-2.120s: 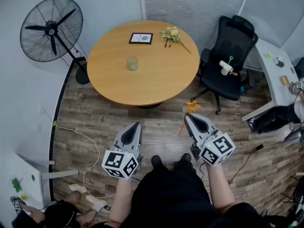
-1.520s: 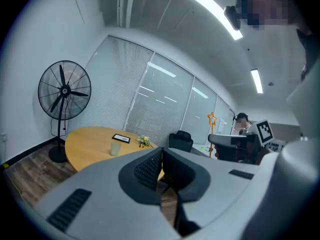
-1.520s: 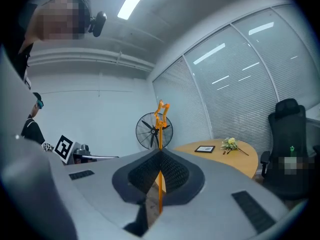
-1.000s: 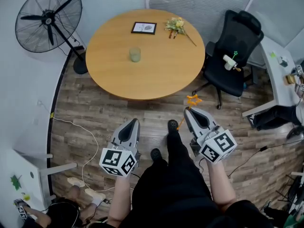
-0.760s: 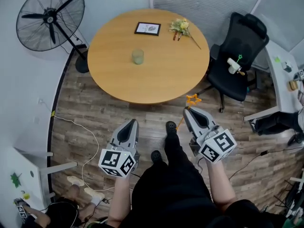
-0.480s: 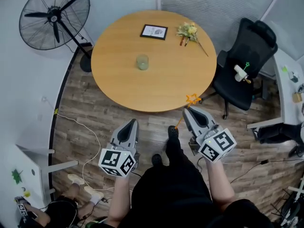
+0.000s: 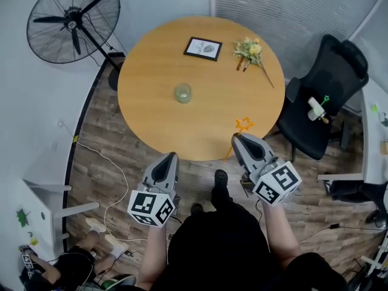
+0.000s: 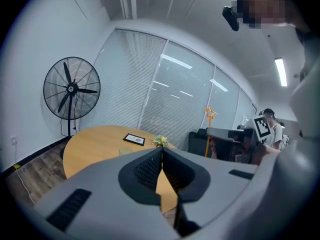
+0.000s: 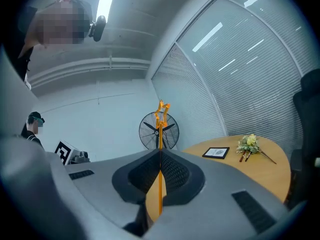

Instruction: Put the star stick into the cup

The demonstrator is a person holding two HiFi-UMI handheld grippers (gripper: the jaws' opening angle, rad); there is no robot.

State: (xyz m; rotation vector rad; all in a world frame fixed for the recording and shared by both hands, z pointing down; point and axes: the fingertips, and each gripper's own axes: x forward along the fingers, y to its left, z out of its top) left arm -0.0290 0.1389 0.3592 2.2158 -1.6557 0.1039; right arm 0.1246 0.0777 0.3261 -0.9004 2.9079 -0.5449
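Observation:
My right gripper [image 7: 237, 138] is shut on the orange star stick [image 7: 244, 125], whose star tip now hangs over the near edge of the round wooden table [image 7: 157, 117]. In the right gripper view the star stick [image 9: 160, 134] stands upright between the closed jaws of the right gripper [image 9: 160, 154]. A pale green cup [image 7: 183, 93] stands near the table's middle, well left and beyond the star. My left gripper [image 7: 170, 156] is shut and empty, short of the table edge. From the left gripper view, the left gripper [image 8: 162, 151] points at the table, with the cup [image 8: 125, 151] just beyond it.
A framed picture [image 7: 202, 48] and a bunch of flowers [image 7: 253, 51] lie at the table's far side. A standing fan [image 7: 71, 26] is at far left. A black office chair [image 7: 327, 96] with a green star stick [image 7: 321, 102] on its seat stands at the right. A cable [image 7: 106, 156] runs across the wooden floor.
The person has stepped toward the table. The table has come nearer to both grippers, and the star tip has passed from over the floor to over the table's near edge.

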